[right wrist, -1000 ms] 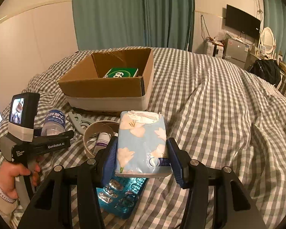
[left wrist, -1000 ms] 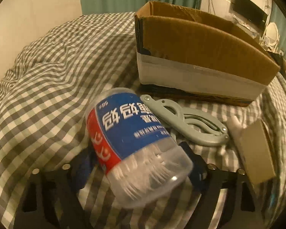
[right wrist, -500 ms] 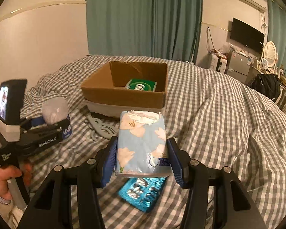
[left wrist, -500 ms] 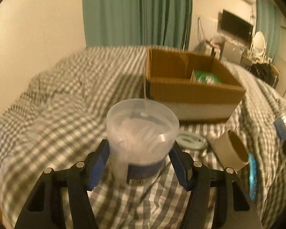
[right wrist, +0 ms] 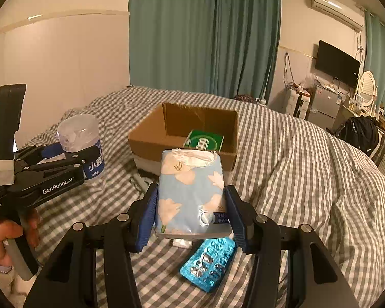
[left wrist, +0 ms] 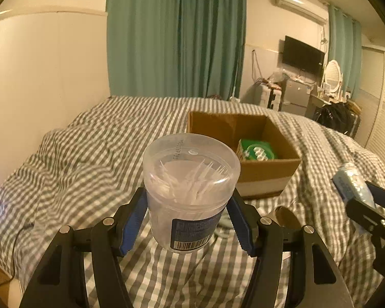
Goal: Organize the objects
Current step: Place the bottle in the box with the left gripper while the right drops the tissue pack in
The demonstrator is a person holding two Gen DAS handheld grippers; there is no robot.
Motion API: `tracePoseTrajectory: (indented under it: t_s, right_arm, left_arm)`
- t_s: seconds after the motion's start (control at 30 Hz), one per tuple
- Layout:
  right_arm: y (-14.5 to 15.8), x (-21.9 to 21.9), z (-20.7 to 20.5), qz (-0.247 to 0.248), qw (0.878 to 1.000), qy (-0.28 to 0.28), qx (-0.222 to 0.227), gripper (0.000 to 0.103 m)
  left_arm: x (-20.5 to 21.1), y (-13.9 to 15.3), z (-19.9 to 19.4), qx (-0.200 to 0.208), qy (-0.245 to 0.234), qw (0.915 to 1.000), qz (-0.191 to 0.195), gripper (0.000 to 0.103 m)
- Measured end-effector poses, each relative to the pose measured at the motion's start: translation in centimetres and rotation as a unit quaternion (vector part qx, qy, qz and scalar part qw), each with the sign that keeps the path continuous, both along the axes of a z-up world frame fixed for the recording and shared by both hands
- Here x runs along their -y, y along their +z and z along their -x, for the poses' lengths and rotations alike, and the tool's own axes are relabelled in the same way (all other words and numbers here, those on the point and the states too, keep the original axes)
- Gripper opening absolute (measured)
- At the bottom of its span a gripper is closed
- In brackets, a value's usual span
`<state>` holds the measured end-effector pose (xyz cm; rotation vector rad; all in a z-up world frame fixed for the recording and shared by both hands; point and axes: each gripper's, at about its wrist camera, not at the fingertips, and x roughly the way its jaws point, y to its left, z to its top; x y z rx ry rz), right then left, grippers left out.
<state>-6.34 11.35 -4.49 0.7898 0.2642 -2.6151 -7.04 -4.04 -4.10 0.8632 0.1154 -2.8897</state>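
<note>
At lower centre of each view, blue-padded fingers grip an item above a checked bed [right wrist: 308, 154]: the left gripper [left wrist: 190, 220] clasps a clear toothpick jar [left wrist: 191, 192] upright, the right gripper [right wrist: 191, 210] a floral tissue pack [right wrist: 191, 192]. Beyond sits an open cardboard box [right wrist: 182, 138], holding what may be a green packet [right wrist: 204, 142]. A blister pack [right wrist: 209, 263] lies below the tissues.

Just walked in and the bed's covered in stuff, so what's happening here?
A person is tidying things into the open cardboard box on the checked bedspread. The left gripper holds a clear toothpick jar upright, and the right gripper grips a floral tissue pack. Both are held short of the box, which already contains a green packet. A blue blister pack lies on the bed.
</note>
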Motion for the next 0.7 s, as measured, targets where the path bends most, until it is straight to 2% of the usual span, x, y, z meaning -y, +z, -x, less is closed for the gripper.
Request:
tracePoseTrajectory:
  t_s: [0.33,0.53,0.7]
  right_arm:
    - [2.8,0.6,2.6,0.017,1.0,0.011,-0.022,0.051]
    - [4.8,1.3,6.0,0.034,0.999,0.021,-0.035,0.051]
    - [5.9,2.4,9.5,0.037,0.998,0.023,-0.045,0.051]
  left_arm:
    - [-2.2,4.2,2.9,-0.029,-0.044,0.9986,0.007,0.064]
    - [-3.2,6.7,6.5,-0.046,-0.061,0.997,0.014,0.064]
    - [-3.4,7.7,9.9,-0.053,-0.065,0.9964,0.016,0.064]
